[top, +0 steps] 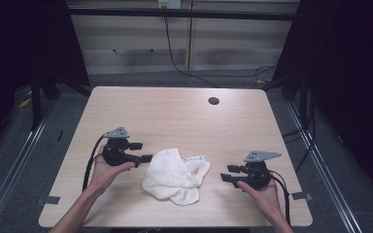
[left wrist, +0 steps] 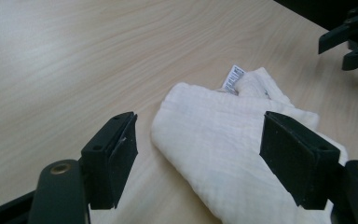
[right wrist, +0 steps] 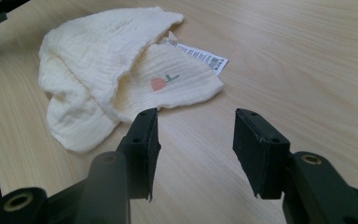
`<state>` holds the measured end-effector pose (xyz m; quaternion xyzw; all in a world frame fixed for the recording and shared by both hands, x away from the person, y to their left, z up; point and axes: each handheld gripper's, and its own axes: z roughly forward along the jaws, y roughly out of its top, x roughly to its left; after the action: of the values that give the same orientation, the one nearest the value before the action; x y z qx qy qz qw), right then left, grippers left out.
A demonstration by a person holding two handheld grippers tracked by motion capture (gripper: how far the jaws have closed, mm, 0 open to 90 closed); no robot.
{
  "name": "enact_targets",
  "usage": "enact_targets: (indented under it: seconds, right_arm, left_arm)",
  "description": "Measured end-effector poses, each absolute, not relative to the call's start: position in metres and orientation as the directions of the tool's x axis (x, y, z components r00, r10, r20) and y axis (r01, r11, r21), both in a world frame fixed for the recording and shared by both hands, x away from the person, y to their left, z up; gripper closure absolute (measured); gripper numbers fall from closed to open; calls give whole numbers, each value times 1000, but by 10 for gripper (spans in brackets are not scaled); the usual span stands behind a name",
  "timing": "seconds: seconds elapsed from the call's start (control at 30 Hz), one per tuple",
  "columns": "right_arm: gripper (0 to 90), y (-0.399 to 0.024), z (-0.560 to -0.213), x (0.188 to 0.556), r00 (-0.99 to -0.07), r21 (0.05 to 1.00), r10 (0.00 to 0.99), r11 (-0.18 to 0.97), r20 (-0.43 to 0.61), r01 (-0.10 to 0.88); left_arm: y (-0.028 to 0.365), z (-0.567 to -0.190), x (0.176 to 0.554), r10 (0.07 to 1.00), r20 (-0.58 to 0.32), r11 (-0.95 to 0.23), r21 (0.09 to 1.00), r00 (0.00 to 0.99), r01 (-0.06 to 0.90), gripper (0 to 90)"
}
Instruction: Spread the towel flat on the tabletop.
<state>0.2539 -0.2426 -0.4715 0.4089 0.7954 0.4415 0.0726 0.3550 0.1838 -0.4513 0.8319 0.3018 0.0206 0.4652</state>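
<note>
A cream muslin cloth (top: 172,177) lies loosely folded on the wooden table (top: 175,116), with a white label (top: 194,158) sticking out at its far side. In the right gripper view the cloth (right wrist: 107,70) shows a small pink and green print (right wrist: 161,82) and its label (right wrist: 200,56). My left gripper (top: 142,152) hovers just left of the cloth, open, nothing between its jaws. In the left gripper view the cloth (left wrist: 228,144) lies beyond the open left gripper (left wrist: 198,149). My right gripper (top: 227,173) sits right of the cloth, a gap away, open and empty (right wrist: 196,140).
A dark round grommet hole (top: 213,101) sits near the table's far right. Cables (top: 175,58) trail over the floor behind the table, before a pale cabinet (top: 184,34). Black frames stand at both sides.
</note>
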Motion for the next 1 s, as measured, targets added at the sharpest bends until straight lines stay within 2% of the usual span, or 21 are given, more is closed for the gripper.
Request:
enact_targets:
  seconds: [0.2,0.23,0.3,0.63,0.7,0.77,0.9,1.0]
  right_arm:
    - [501,-239,-473,256,-665,761,705,286,245,583]
    - [500,-239,-474,257,-668,761,705,291,239,580]
    - [498,-237,-475,257,-671,763,701,291,241,578]
    - [483,-238,-477,257,-671,756,699,296,246,585]
    - [479,-239,-477,256,-670,754,701,298,243,585]
    - [477,-239,-477,256,-670,755,702,298,241,584]
    - [474,-242,-479,256,-664,752,706,295,245,590]
    - [473,-243,-481,256,-665,747,704,297,250,595]
  left_arm:
    - [158,-458,376,505,-245,-427,762,827,487,270]
    - [154,-460,379,503,-249,-428,760,827,489,291]
    - [146,-465,385,484,-258,-431,762,836,484,406]
    - [119,-479,398,461,-261,-460,746,848,481,482]
    - [113,-479,398,463,-255,-473,738,849,480,529]
    - [106,-483,398,463,-221,-514,722,858,463,530]
    - [97,-495,403,460,-224,-530,707,859,469,541]
    - [94,-499,407,491,-226,-515,703,841,490,538]
